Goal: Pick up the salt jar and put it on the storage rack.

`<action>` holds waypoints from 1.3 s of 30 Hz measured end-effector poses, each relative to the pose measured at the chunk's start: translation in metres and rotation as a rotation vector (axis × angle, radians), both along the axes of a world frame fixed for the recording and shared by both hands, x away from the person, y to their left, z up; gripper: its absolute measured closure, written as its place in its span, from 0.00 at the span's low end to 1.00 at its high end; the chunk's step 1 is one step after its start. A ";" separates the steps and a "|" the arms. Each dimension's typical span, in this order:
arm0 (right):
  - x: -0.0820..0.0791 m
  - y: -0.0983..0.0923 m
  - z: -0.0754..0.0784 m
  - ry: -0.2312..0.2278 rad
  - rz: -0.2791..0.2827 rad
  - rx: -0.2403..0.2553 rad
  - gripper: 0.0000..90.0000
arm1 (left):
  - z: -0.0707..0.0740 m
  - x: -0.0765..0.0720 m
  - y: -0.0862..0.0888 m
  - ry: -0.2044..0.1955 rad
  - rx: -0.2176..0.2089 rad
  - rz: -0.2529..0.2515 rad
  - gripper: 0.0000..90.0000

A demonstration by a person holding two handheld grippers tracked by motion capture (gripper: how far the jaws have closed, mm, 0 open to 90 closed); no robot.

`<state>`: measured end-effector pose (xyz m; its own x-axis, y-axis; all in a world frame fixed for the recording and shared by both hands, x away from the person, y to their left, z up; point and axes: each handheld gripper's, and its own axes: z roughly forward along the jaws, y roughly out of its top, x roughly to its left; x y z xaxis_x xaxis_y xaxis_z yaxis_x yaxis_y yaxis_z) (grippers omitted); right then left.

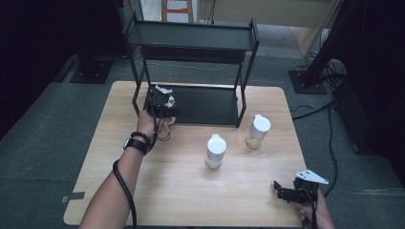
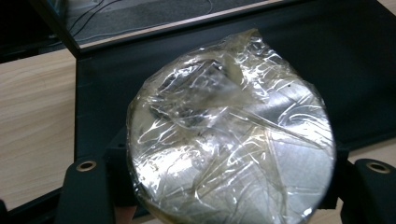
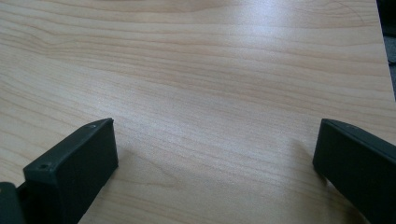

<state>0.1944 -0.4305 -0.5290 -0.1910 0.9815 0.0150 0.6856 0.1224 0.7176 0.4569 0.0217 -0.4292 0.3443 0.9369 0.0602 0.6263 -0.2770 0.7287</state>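
Carrying a foil-capped jar (image 2: pixel 231 135) clamped in the left gripper (image 1: pixel 160 102) over the rack's lower shelf (image 1: pixel 210 105), unplaced; two shakers (image 1: pixel 216 150) wait mid-table; right gripper (image 1: pixel 291 191) rests near-right, jaws apart.

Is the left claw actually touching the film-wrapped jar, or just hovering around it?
Touching. In the left gripper view the jaws of the left claw press against both sides of the film-wrapped jar, with no gap visible on either side.

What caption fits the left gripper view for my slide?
The left gripper clamps a plastic-wrapped jar over the black rack's bottom shelf.
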 end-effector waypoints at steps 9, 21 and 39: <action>0.000 0.000 0.000 0.000 0.000 0.000 0.00 | -0.001 0.019 0.003 0.001 -0.010 0.030 0.35; 0.000 0.000 0.000 0.000 0.001 -0.001 0.00 | -0.006 0.031 0.002 -0.003 -0.004 0.059 0.34; 0.000 0.000 0.000 -0.001 0.000 -0.001 0.00 | -0.020 0.031 0.001 0.000 0.009 0.072 0.34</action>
